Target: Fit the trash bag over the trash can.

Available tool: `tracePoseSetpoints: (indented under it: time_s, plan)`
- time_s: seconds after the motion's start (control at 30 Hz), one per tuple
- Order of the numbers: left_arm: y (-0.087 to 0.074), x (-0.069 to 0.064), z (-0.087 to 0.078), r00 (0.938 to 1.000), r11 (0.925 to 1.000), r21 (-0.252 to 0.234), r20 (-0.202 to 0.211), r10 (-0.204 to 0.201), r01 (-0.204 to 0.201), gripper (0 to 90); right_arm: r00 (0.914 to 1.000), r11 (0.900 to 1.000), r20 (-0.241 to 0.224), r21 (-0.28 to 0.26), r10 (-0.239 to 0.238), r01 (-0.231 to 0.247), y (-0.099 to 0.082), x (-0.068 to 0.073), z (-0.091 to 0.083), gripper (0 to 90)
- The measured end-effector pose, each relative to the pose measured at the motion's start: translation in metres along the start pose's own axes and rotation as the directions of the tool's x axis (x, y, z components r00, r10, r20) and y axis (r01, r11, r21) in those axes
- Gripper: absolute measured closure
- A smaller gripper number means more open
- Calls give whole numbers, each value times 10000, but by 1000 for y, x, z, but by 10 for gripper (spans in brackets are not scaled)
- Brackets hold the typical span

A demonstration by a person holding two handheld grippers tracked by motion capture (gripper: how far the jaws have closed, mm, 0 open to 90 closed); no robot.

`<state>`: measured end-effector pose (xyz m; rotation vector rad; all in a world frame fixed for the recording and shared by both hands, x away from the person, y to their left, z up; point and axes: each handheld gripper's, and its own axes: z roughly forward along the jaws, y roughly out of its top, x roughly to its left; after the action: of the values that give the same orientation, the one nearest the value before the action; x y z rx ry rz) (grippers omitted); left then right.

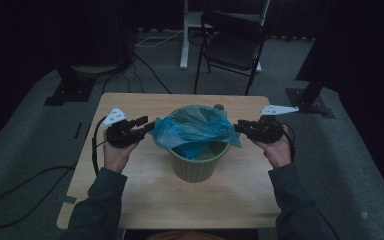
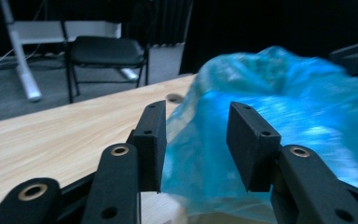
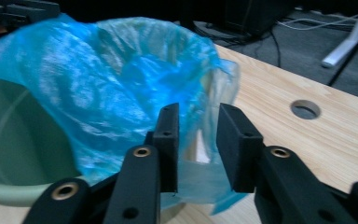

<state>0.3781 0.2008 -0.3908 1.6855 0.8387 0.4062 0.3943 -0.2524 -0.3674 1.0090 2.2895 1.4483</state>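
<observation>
A pale green bin (image 1: 196,167) stands in the middle of the wooden table (image 1: 145,200). A blue plastic bag (image 1: 195,127) sits in its mouth, bunched up and spilling over the rim on both sides. My left gripper (image 1: 147,125) is level at the bag's left edge, open. In the left gripper view its jaws (image 2: 196,149) stand apart, with the bag (image 2: 279,107) just beyond them and untouched. My right gripper (image 1: 239,127) faces the bag's right edge, also open. In the right gripper view (image 3: 198,149) a loose flap of the bag (image 3: 116,88) hangs behind the gap, clear of the pads, above the bin (image 3: 14,140).
A small round hole (image 1: 219,106) lies in the tabletop behind the bin. A black folding chair (image 1: 232,45) and a white desk leg (image 1: 184,40) stand on the carpet beyond the table. Cables (image 1: 145,65) run across the floor, and black stand bases (image 1: 70,90) sit at both sides.
</observation>
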Motion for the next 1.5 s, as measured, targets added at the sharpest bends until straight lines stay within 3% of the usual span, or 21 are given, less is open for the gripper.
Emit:
tracePoseSetpoints:
  time_s: [0.2, 0.37, 0.53, 0.57, 0.7, 1.07, 1.27, 1.4, 1.43, 1.47, 1.5]
  plan:
    - [-9, -5, 12, 9972, 9975, 712, 745, -93, 40, 545, 9995, 9997, -292, 188, 128, -123, -4, 1, 7, 681]
    - [-15, -5, 12, 9951, 9968, 778, 956, -248, 173, 644, 9960, 9989, -806, 306, 375, -352, -12, -1, 6, 793]
    - [-19, -12, 9, 9925, 9960, 889, 1218, -58, -51, 746, 9930, 9987, -1101, 341, 419, -384, -15, 0, 5, 859]
    - [-20, -14, 9, 9916, 9958, 908, 1293, -3, -115, 840, 9911, 9987, -1269, 358, 397, -354, -18, 4, 3, 893]
    - [-24, -23, 3, 9884, 9947, 940, 1494, 262, -406, 899, 9885, 9987, -1480, 445, 306, -242, -22, 9, -1, 898]
    - [-34, -40, -6, 9813, 9909, 1071, 1828, 606, -812, 900, 9821, 9982, -1852, 543, 352, -255, -34, 18, -6, 900]
    - [-46, -51, -7, 9755, 9820, 1478, 2025, 864, -1176, 900, 9794, 9971, -2004, 755, 259, -109, -42, 23, -5, 900]
    - [-48, -54, -12, 9764, 9812, 1466, 1937, 956, -1252, 900, 9791, 9967, -2019, 804, 243, -81, -44, 25, -5, 900]
    - [-48, -54, -12, 9764, 9812, 1466, 1937, 956, -1252, 880, 9791, 9967, -2019, 804, 243, -81, -44, 25, -5, 900]
    - [-46, -53, -20, 9789, 9860, 1204, 1821, 925, -1156, 880, 9791, 9968, -2021, 801, 243, -82, -44, 25, -5, 900]
    - [-45, -53, -23, 9792, 9878, 1075, 1809, 918, -1125, 725, 9790, 9968, -2024, 799, 235, -75, -44, 24, -5, 900]
